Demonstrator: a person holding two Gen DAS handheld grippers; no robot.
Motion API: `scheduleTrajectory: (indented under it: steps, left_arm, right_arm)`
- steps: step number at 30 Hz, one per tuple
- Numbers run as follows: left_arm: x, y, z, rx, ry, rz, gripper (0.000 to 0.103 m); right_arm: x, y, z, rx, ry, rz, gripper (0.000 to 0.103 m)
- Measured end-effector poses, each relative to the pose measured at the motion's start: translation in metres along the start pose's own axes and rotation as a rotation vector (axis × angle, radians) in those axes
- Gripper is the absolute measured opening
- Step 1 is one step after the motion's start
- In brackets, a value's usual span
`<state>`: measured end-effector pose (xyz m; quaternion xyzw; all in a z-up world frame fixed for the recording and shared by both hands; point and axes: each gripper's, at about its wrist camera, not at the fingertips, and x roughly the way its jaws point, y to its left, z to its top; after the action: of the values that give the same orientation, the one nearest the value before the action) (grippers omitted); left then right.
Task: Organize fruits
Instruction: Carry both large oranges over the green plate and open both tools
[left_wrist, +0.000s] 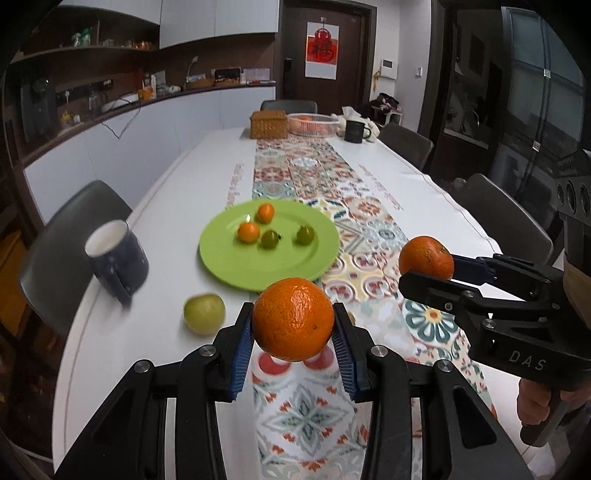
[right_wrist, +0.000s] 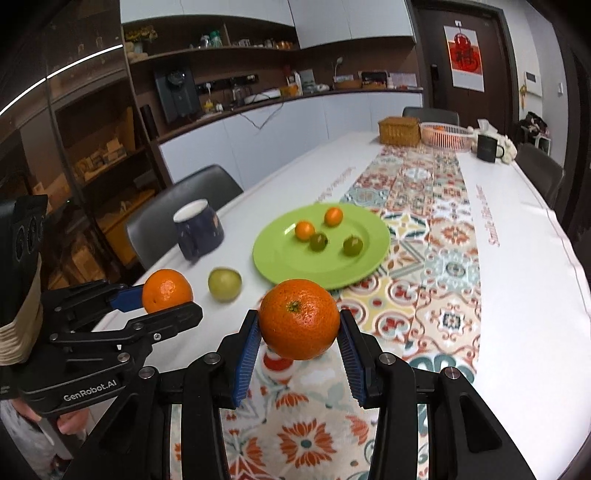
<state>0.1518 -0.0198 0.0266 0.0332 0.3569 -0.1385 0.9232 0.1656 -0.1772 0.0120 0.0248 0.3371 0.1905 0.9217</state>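
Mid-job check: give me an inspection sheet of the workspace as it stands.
Surface: white table with patterned runner.
Job's things: green plate holds four small fruits; green fruit lies on the table beside it.
Clutter: dark mug near the plate; woven box, pink basket and black mug at the far end.
Grippers: left gripper and right gripper each clamp an orange, lifted off the table.
Cables: one hangs from the counter.
Surroundings: chairs, shelves, door.

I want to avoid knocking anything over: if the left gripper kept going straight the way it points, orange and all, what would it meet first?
Probably the green plate: it lies straight ahead of the left gripper and its orange. The green apple sits off to the left, likely clear. Depth is uncertain.
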Motion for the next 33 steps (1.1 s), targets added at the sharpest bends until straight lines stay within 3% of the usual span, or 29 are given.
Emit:
scheduleTrajectory:
  steps: [17,33]
  left_arm:
    - [0.046,0.034,0.055,-0.013,0.008,0.007,0.040]
    - [0.141,0.064,0.070,-0.068,0.183,-0.018,0.040]
  right_arm:
    - [0.044,-0.008,0.058,-0.004,-0.010,-0.020,0.043]
    - [0.128,-0.025,0.069,-0.004,0.143,-0.023,0.043]
